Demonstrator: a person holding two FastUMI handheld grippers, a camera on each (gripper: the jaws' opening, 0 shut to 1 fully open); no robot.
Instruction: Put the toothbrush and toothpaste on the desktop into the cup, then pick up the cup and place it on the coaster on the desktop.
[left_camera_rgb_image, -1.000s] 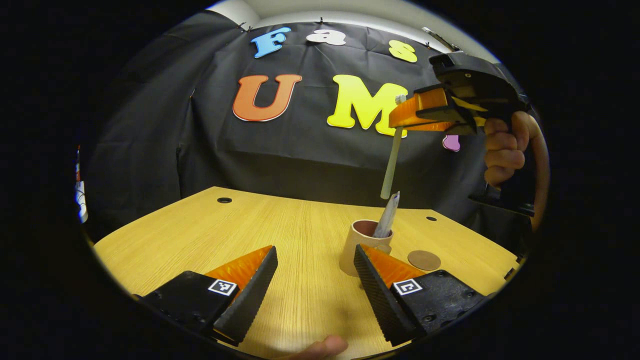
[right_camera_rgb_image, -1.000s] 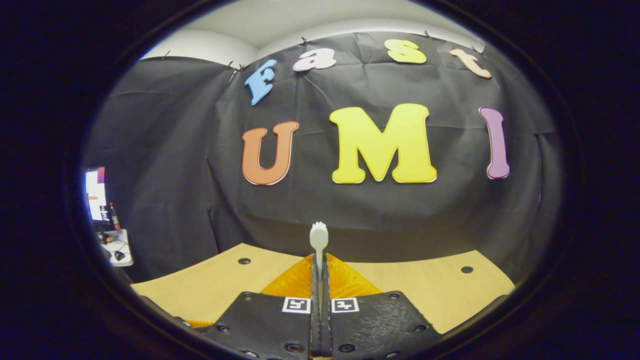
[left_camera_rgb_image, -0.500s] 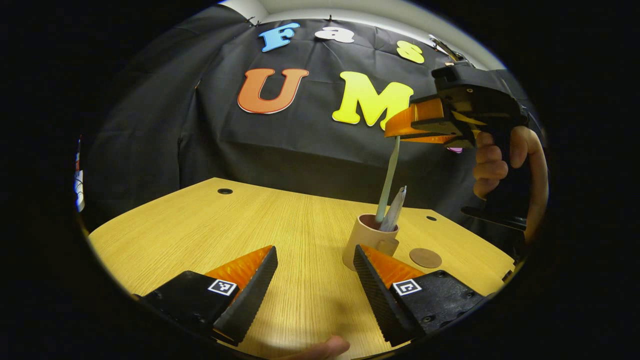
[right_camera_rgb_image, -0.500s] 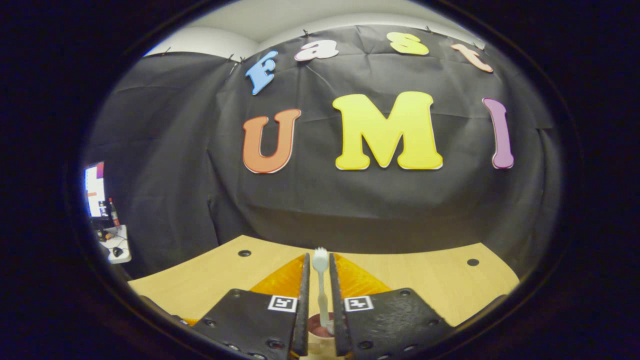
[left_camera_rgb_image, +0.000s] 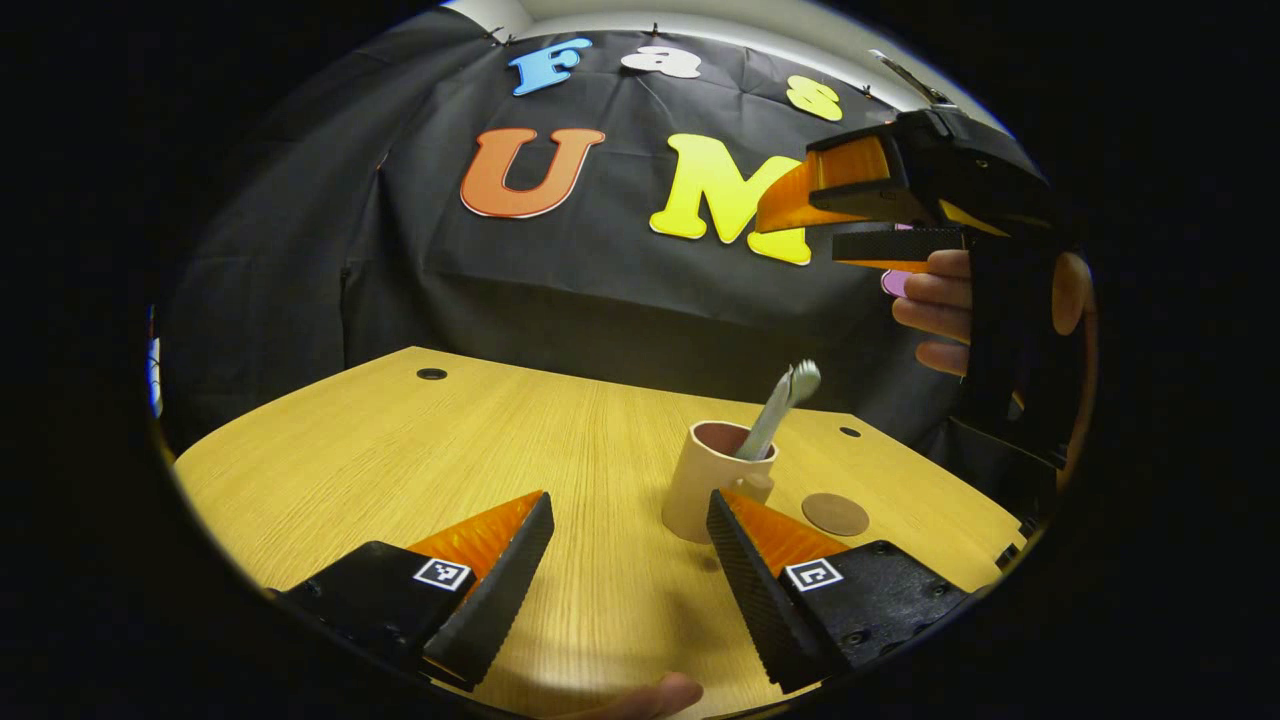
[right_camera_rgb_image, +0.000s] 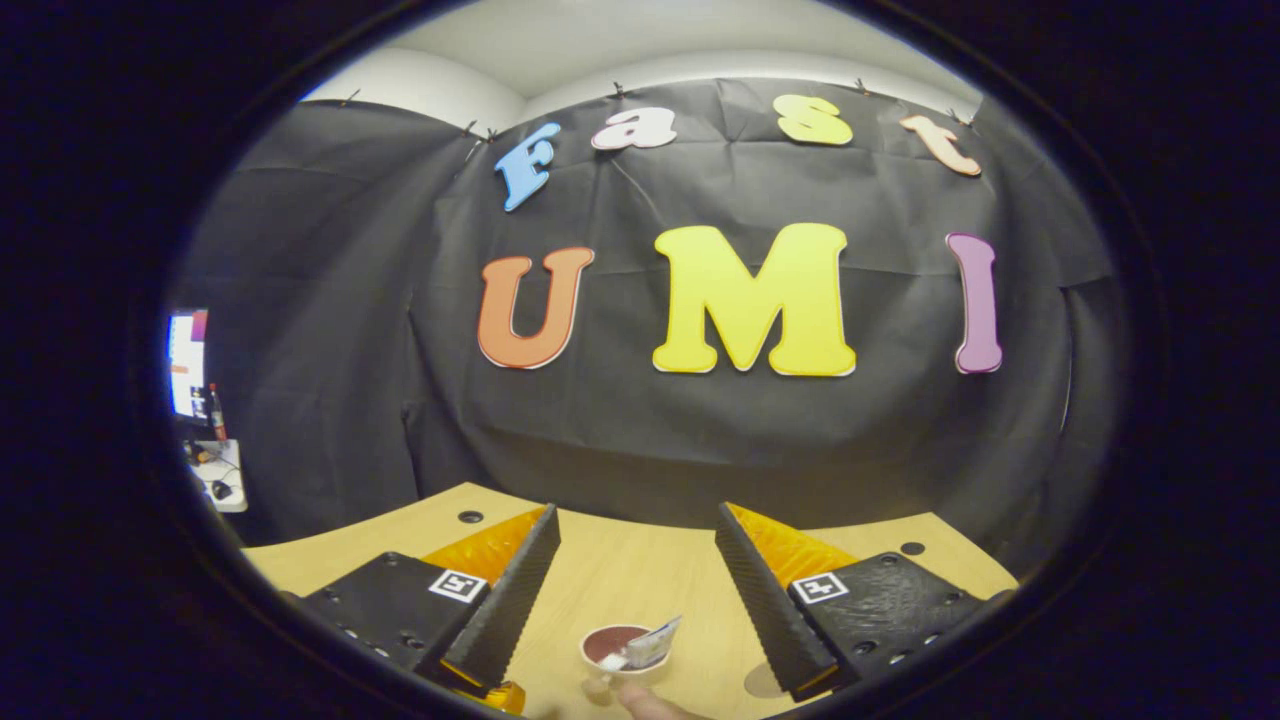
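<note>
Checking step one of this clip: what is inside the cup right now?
In the left gripper view, the toothbrush leans out of the cup, head up. The right gripper view shows the toothpaste tube's end at the rim. Their lower ends are hidden by the cup wall.

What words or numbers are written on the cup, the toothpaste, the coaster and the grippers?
None can be read.
Cup: plain, no writing shows.
Toothpaste: some print, too small and blurred to read.
Coaster: plain.
Left hand-held gripper and right hand-held gripper: square black-and-white markers, patterns only, no letters or numbers.
</note>
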